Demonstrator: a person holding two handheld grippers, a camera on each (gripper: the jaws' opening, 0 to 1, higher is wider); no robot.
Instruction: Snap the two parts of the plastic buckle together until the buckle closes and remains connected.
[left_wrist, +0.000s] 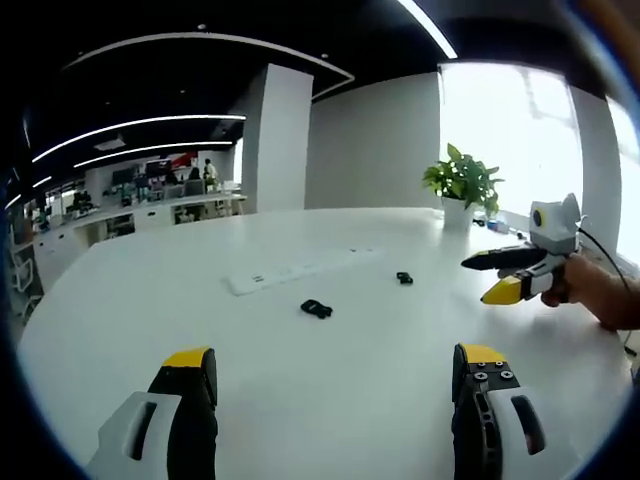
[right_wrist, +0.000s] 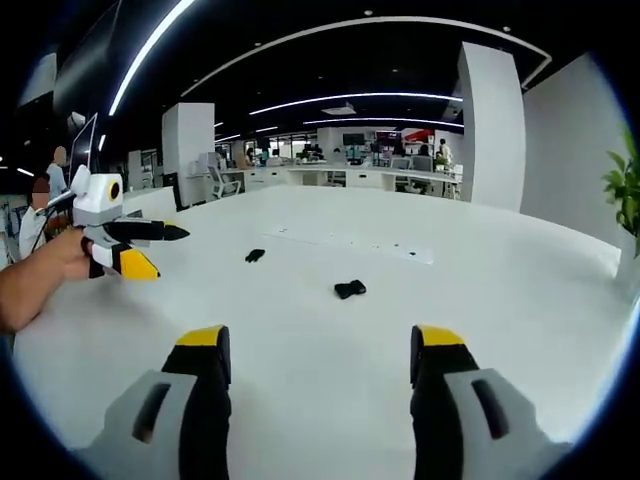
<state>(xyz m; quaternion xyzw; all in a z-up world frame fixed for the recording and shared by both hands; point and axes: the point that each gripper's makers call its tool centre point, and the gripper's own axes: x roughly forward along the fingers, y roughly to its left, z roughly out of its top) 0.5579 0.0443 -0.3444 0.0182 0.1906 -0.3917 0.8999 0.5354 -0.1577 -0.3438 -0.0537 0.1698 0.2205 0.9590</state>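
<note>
The left claw (left_wrist: 335, 375) hangs over the white bench (left_wrist: 120, 300), its jaws spread wide and holding nothing. Ahead of it, out in the middle of the bench, lies one black buckle part (left_wrist: 316, 308), its long axis running roughly across the claw's line of reach. Further right and a little farther off sits the second buckle part (left_wrist: 404, 278), smaller in view, just short of a long white power strip (left_wrist: 300, 270). A potted plant (left_wrist: 462, 185) stands near the far edge. The right claw (right_wrist: 320, 365) is likewise spread and empty above the bench; from its side one part (right_wrist: 350, 289) lies straight ahead and the other part (right_wrist: 255, 255) lies beyond it to the left. Each claw looks nearer to the part in front of it, and the two parts lie well apart, unjoined.
</note>
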